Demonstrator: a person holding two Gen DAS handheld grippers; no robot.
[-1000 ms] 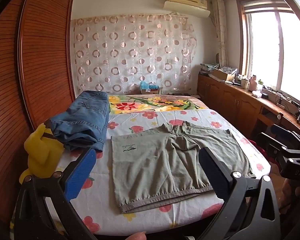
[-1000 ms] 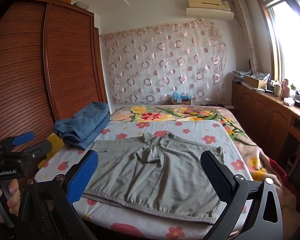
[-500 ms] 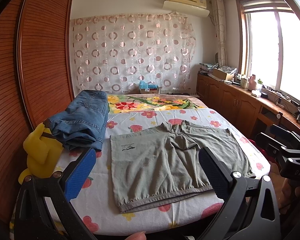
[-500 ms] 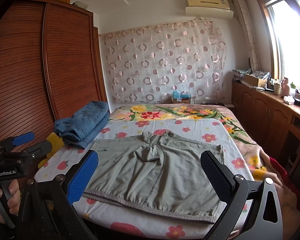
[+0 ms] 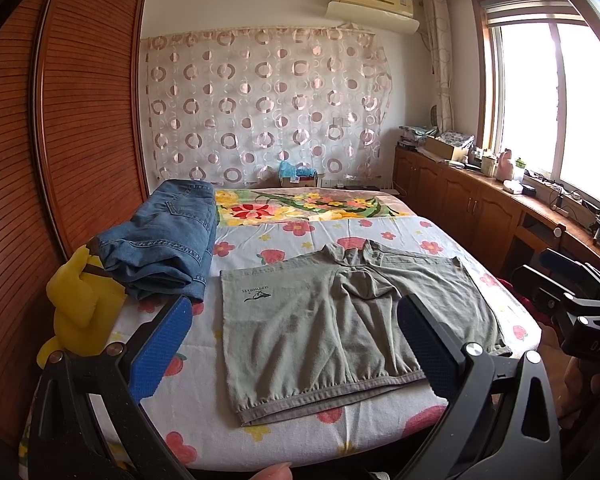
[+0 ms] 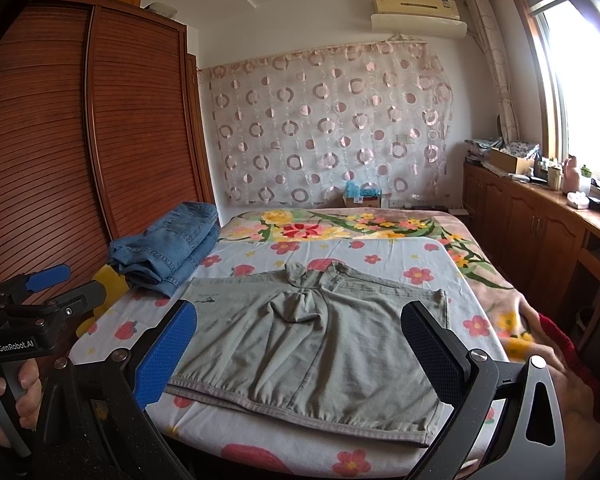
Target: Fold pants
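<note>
Grey-green pants (image 5: 340, 324) lie spread flat on the near part of the bed, waistband toward me, bunched at the crotch on the far side. They also show in the right wrist view (image 6: 312, 340). My left gripper (image 5: 292, 344) is open and empty, held above the bed's near edge in front of the pants. My right gripper (image 6: 300, 348) is open and empty, held likewise in front of the pants. Each gripper shows in the other's view: the right one (image 5: 572, 300) at the right edge, the left one (image 6: 44, 292) at the left edge.
Folded blue jeans (image 5: 164, 240) are stacked at the bed's left side, beside a yellow plush toy (image 5: 76, 312). A flowered sheet (image 5: 380, 236) covers the bed. A wooden wardrobe (image 5: 60, 140) stands left, a cabinet counter (image 5: 480, 200) under the window right.
Both grippers have drifted slightly; the view of the bed has shifted a little. The pants have not moved and both grippers stay open.
</note>
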